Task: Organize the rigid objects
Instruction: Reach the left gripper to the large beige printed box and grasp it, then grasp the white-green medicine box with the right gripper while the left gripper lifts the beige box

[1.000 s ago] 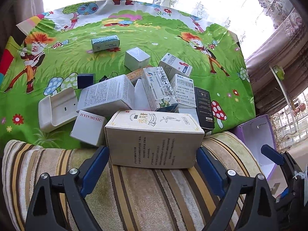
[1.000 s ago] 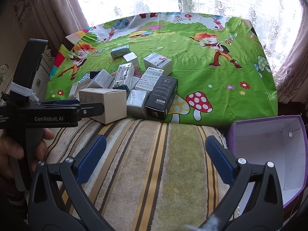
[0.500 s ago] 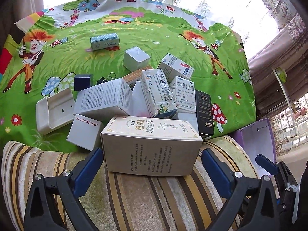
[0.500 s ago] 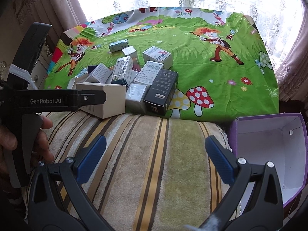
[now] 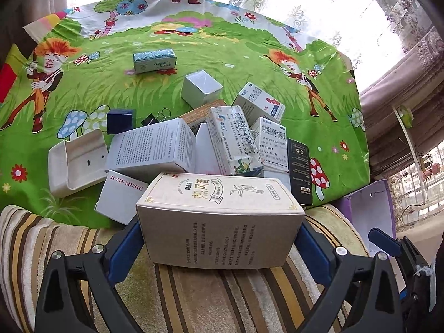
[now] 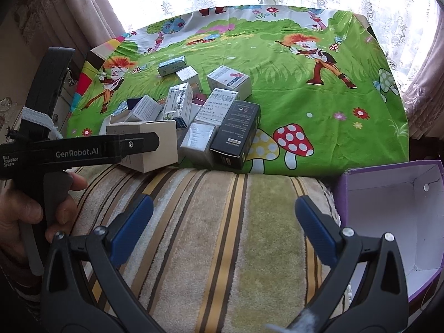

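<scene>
Hardly any of the sorting can be judged as done: the purple box (image 6: 394,222), white inside, is seen empty where its interior shows, while the whole heap of cartons is left on the cartoon-print sheet (image 5: 194,55).

Going from left to right ahead of the left hand-held gripper (image 5: 219,238), a white moulded tray (image 5: 75,163) is found far to its left, then a white carton lettered JI YIN MUSIC (image 5: 119,197) just off the left pad, and behind it a printed white carton (image 5: 155,149) lying tilted. Directly between the two blue pads the large beige carton (image 5: 222,222) is found, resting on the striped cushion (image 5: 194,299) at the sheet's edge. The jaws are spread to the carton's full width and are closing a little; both pads are seen at or against its end faces, but whether they press cannot be told, so no firm grip is claimed. Behind it, upright medicine cartons (image 5: 236,141) are crowded together, with a black carton (image 5: 299,172) to the right. A teal carton (image 5: 154,59) and a small grey cube (image 5: 201,88) lie well apart, farther away.

Further right, the right hand-held gripper (image 6: 222,227) is held spread wide over bare cushion, with nothing between its pads; the purple box stands just to its right.

Every carton is judged as left to move, the beige one first.
</scene>
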A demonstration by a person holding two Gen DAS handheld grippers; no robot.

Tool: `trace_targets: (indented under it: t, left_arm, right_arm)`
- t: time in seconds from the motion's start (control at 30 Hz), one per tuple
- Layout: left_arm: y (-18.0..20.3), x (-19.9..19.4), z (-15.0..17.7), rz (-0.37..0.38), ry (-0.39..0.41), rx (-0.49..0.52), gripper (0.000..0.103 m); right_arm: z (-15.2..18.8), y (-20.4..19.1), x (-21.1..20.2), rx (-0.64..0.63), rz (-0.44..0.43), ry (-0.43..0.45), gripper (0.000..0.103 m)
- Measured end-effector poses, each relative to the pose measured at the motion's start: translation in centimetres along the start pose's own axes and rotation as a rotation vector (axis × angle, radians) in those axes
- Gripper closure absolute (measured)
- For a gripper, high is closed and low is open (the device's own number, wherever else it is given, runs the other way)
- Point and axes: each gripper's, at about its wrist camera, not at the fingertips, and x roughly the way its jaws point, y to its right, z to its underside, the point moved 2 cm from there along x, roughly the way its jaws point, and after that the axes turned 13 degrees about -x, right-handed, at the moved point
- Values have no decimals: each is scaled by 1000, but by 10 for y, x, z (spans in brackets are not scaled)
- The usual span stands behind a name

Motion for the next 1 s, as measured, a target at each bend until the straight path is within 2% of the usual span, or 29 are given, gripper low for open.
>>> trace_targets:
  t: [0.1,0.27,0.4,0.43,0.6,0.67,0.87,0.9,1.0]
  left_arm:
    - [-15,-16,-1,67,41,-76,3]
    - [-43,-43,-8,176,137,-194,3]
    - [-67,-60,-15,174,263,-275,3]
    - [-71,-63,-17,174,286,-287,3]
    - [-83,-61,-19,195,299,-328,3]
    - [-85,-60,-18,197,296,-332,3]
    - [-88,-62,-16,198,310,-335,3]
    - [-87,-62,-16,196,311,-333,3]
    - [-86,-61,-15,191,315,-328,3]
  right_arm:
    - [-15,2,-1,4,23,21,1]
    - [-52,-12,12,-72,58,33,4]
    - [-76,-32,39,-143,48,-5,19]
    - [-81,-38,47,-160,47,-16,21]
    - [-99,-60,79,-234,88,-50,21]
    - [-105,-66,89,-259,110,-65,24]
    - [-112,-67,116,-275,123,-120,38]
    - [-113,-67,120,-274,116,-128,43]
    - [-110,-65,125,-266,93,-144,66]
